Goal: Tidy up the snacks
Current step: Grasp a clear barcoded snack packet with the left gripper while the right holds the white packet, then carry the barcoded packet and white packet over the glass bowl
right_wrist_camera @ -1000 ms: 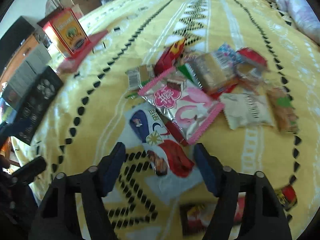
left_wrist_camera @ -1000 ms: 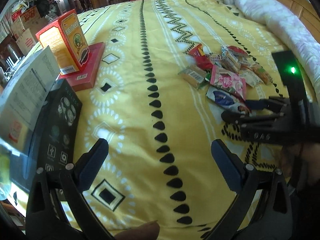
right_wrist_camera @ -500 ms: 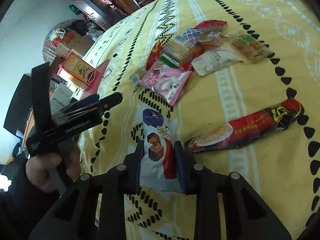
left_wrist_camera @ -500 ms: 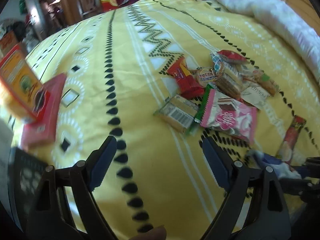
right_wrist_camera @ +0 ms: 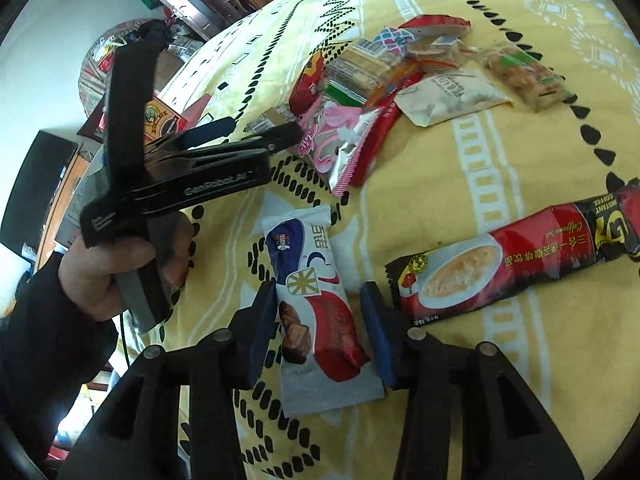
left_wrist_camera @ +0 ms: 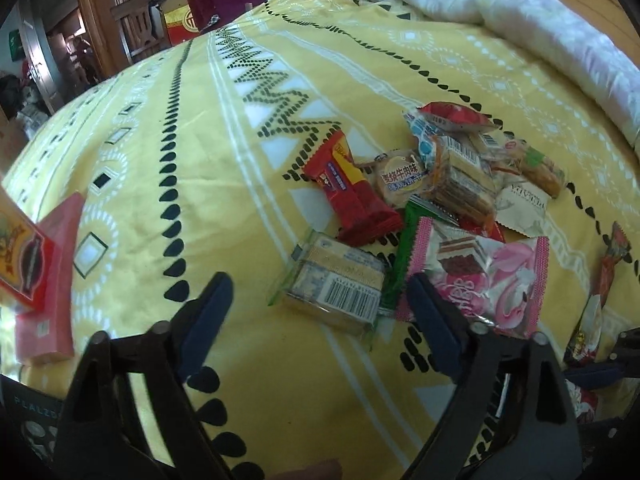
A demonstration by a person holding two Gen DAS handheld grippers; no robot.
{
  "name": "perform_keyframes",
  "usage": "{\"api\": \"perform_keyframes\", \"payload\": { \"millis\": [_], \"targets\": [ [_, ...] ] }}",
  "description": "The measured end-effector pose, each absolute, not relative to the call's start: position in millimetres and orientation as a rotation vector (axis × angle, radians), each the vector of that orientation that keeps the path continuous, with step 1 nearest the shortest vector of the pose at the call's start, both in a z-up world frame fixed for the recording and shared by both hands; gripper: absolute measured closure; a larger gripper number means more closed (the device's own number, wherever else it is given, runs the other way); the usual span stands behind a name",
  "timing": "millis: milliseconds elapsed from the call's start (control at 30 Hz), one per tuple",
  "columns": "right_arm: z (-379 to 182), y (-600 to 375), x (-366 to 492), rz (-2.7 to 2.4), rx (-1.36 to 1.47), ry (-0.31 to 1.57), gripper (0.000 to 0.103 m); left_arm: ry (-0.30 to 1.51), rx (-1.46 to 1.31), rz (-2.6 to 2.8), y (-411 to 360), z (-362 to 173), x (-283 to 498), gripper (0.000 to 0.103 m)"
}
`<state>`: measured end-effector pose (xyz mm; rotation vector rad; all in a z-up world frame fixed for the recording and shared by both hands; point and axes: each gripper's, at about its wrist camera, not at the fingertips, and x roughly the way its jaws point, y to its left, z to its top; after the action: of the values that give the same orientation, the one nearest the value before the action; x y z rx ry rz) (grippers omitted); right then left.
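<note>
A pile of snack packets lies on a yellow patterned bedspread [left_wrist_camera: 200,152]. My left gripper [left_wrist_camera: 320,312] is open, its jaws on either side of a clear biscuit pack with a barcode [left_wrist_camera: 336,284], just short of it. A pink wafer packet [left_wrist_camera: 480,280] and a red bar [left_wrist_camera: 352,196] lie beside it. My right gripper [right_wrist_camera: 320,332] has its jaws around a white, blue and red snack packet [right_wrist_camera: 316,312], which lies on the bedspread; the pads are near its sides. A long red coffee stick [right_wrist_camera: 512,260] lies to its right. The left gripper also shows in the right wrist view [right_wrist_camera: 192,176].
A red flat box [left_wrist_camera: 52,288] and an orange box [left_wrist_camera: 20,256] lie at the left edge of the bed. A rolled white quilt [left_wrist_camera: 520,20] runs along the far right. Wooden furniture [left_wrist_camera: 120,20] stands beyond the bed.
My left gripper has swung right from the boxes and closed in on the biscuit pack. My right gripper has drawn back from the pile and narrowed around the white and blue packet.
</note>
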<state>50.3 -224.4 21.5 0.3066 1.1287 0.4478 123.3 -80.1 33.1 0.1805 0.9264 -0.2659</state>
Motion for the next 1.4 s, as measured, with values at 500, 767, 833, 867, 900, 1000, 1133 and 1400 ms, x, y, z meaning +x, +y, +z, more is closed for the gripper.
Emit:
{"api": "perform_keyframes", "payload": {
  "millis": [500, 767, 833, 867, 900, 1000, 1133, 1400],
  "targets": [
    [44, -209, 36, 0.461, 0.208, 0.996, 0.072, 0.861, 0.049, -0.251, -37, 83, 48, 0.058],
    [89, -201, 25, 0.456, 0.234, 0.907, 0.072, 0.7, 0.019, -0.036, 24, 169, -1, 0.058],
    [111, -190, 24, 0.477, 0.219, 0.874, 0.072, 0.654, 0.014, 0.051, 47, 191, -14, 0.058],
    [121, -182, 24, 0.492, 0.209, 0.861, 0.072, 0.633, 0.009, 0.091, 60, 200, -20, 0.058],
    [134, -172, 24, 0.511, 0.198, 0.843, 0.072, 0.615, 0.007, 0.133, 73, 208, -26, 0.058],
    [164, -139, 24, 0.562, 0.153, 0.803, 0.072, 0.585, -0.023, 0.253, 116, 225, -46, 0.058],
    [201, -78, 24, 0.661, 0.108, 0.765, 0.072, 0.563, -0.063, 0.382, 170, 234, -76, 0.058],
    [250, 80, 13, 0.914, 0.002, 0.751, 0.072, 0.558, -0.146, 0.55, 248, 232, -116, 0.058]
  ]
}}
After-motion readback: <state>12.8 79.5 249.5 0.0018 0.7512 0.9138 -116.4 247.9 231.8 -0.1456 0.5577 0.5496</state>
